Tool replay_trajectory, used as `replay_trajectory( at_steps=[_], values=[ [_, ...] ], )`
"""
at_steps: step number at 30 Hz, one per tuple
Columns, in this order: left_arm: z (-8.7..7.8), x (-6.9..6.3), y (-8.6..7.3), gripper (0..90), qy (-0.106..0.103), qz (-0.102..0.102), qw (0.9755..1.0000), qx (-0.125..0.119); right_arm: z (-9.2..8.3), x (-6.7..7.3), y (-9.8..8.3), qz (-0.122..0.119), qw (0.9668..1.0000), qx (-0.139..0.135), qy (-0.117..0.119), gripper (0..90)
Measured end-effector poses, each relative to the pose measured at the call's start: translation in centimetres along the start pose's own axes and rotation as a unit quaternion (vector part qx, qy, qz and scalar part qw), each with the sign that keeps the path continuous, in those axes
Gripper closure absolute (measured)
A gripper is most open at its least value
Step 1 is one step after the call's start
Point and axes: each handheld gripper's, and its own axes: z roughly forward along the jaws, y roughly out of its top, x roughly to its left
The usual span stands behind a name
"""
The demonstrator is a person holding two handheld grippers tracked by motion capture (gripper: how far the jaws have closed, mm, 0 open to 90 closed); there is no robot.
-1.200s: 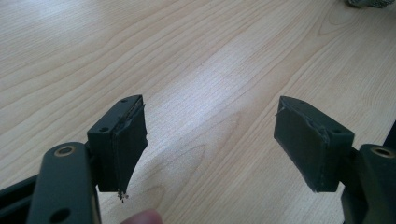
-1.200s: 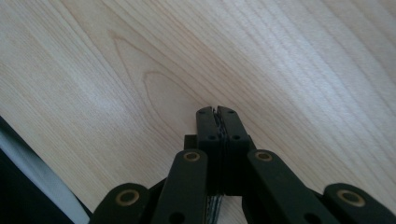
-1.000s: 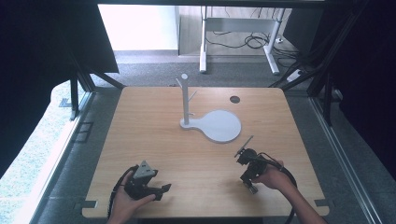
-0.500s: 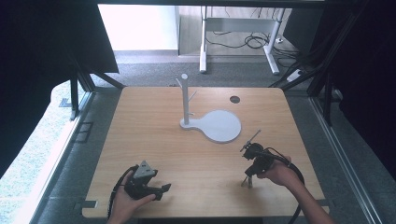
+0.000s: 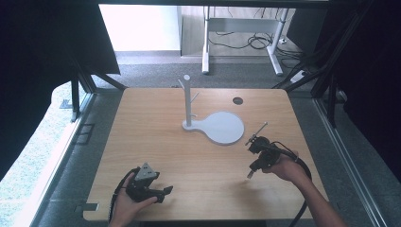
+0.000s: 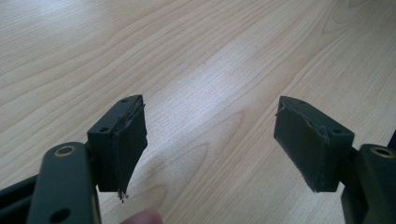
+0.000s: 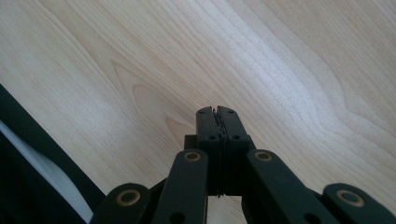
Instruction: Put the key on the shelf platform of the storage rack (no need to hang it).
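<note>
Two grippers are in your hands at the near edge of the wooden table (image 5: 156,142). From the high view, your left gripper (image 5: 163,191) rests low by the near left corner. Your right gripper (image 5: 250,174) is held above the board at the near right, tips angled down toward you. The white stand (image 5: 188,101), a post with pegs on a round-ended base plate, sits past the table's middle, well apart from both tools and nearest your right one; nothing hangs on its pegs.

In the left gripper view, the jaws stand wide apart over bare wood with nothing between them.

In the right gripper view, the jaws are pressed together, empty, over bare wood.

Judgement: work on the stand has not begun; approach and contact both remain.
</note>
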Motion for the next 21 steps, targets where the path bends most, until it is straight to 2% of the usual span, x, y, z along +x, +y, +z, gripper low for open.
replay_trajectory(
  at_steps=[9,21],
  values=[
    [-0.1,0.1,0.0,25.7,0.001,-0.001,1.0000,-0.001,-0.5,-1.0,1.2,0.010,0.9999,0.001,-0.006,90.0],
    [-0.3,0.3,0.0,25.7,0.001,-0.003,1.0000,-0.002,-1.4,-1.8,3.5,0.011,0.9999,-0.002,-0.011,90.0]
  ],
)
